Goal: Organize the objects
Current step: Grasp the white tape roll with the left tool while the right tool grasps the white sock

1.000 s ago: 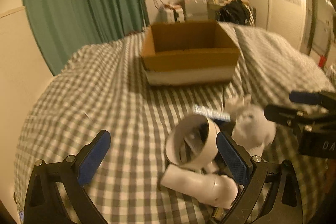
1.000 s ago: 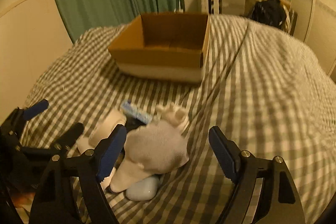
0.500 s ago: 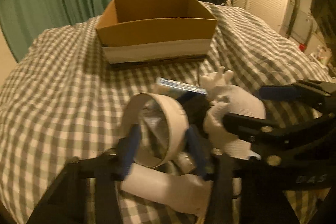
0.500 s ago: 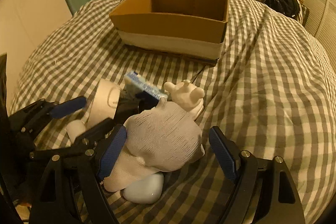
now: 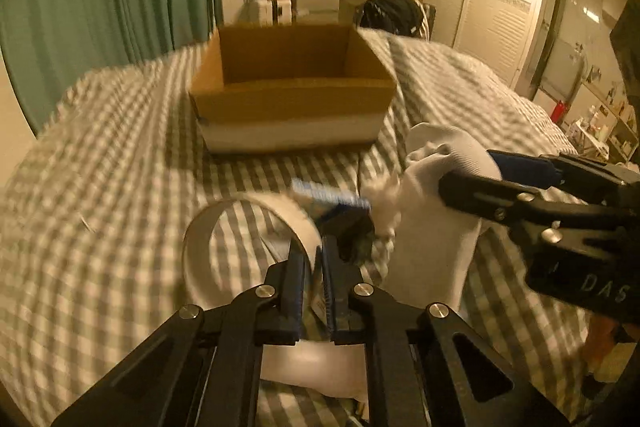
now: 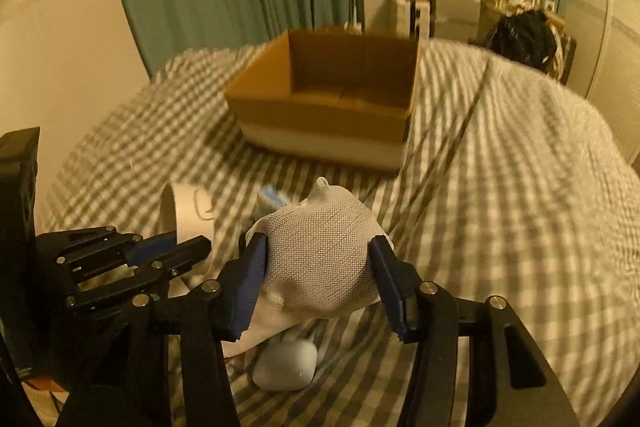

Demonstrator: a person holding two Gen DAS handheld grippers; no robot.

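Two grabs on: left gripper [image 5: 312, 267] fingers pinch tape roll [image 5: 244, 223], right gripper [image 6: 320, 267] fingers clamp white cap [image 6: 320, 251]; cardboard box [image 6: 332, 95], upper centre, looks empty.

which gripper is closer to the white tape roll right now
Left. The left gripper is clamped on the rim of the white tape roll. The right gripper is off to the roll's right, closed around the white cap.
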